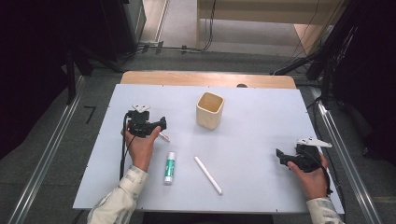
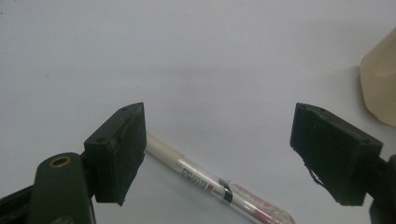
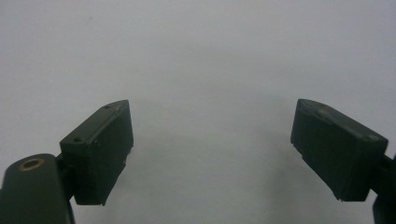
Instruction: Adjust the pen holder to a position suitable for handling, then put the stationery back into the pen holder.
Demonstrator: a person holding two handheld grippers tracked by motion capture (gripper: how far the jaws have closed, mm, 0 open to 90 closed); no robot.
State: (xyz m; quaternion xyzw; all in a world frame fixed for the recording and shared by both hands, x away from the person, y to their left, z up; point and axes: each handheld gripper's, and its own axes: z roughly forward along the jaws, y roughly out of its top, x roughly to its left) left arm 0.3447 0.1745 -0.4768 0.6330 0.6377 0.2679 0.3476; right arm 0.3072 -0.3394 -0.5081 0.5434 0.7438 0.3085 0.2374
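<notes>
My left gripper [image 1: 161,125] hovers at the table's left, open, its jaws straddling a pen with a clear red-tipped cap [image 2: 215,186] that lies on the white table top [image 1: 252,121]. That pen [image 1: 164,136] pokes out just right of the left hand. My right gripper [image 1: 280,156] stands open near the right edge, nothing between its jaws [image 3: 212,158]. A cream square cup [image 1: 209,110] stands upright at the centre back; its side shows in the left gripper view [image 2: 380,84]. A green-and-white glue stick [image 1: 169,167] and a white pen [image 1: 208,175] lie toward the front.
The table sits on a grey floor with metal rails on both sides. Black stands and cables crowd the far corners. A wooden strip [image 1: 208,78] runs along the table's back edge.
</notes>
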